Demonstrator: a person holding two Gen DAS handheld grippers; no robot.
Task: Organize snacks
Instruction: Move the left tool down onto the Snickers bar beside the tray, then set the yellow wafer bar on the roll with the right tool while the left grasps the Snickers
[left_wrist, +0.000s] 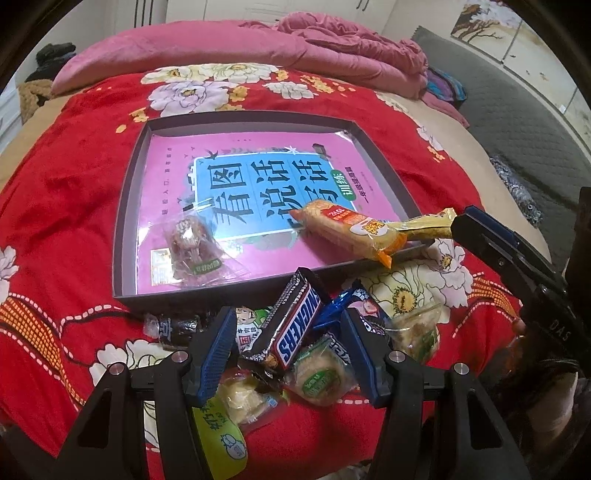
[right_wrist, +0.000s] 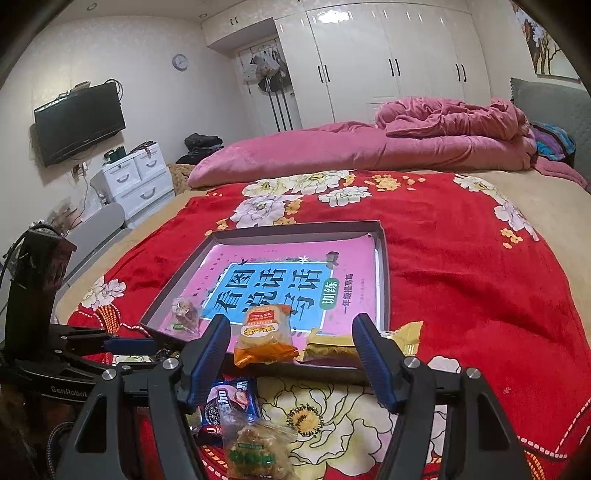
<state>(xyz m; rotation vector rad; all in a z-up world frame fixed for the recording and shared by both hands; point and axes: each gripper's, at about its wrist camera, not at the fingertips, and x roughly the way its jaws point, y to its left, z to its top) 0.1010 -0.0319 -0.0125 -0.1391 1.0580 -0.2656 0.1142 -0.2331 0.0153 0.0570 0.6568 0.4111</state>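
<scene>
A dark shallow tray (left_wrist: 125, 206) lined with a pink book sits on the red floral blanket. In it lie a clear-wrapped reddish snack (left_wrist: 192, 240) and an orange-yellow cake packet (left_wrist: 354, 229); a yellow wafer bar (left_wrist: 428, 223) rests on its near right rim. My left gripper (left_wrist: 288, 343) is open over a snack pile, its fingers either side of a Snickers bar (left_wrist: 295, 328). My right gripper (right_wrist: 290, 350) is open and empty just before the tray (right_wrist: 384, 280), with the cake packet (right_wrist: 264, 336) and wafer bar (right_wrist: 332, 349) beyond it.
The pile holds an Oreo pack (right_wrist: 229, 402), green-labelled pastries (left_wrist: 321, 376), (right_wrist: 255, 450), a dark candy (left_wrist: 177, 330) and a green-yellow packet (left_wrist: 221, 432). A pink quilt (right_wrist: 369, 147) lies across the far bed. A dresser (right_wrist: 136, 177) and TV (right_wrist: 79, 122) stand left.
</scene>
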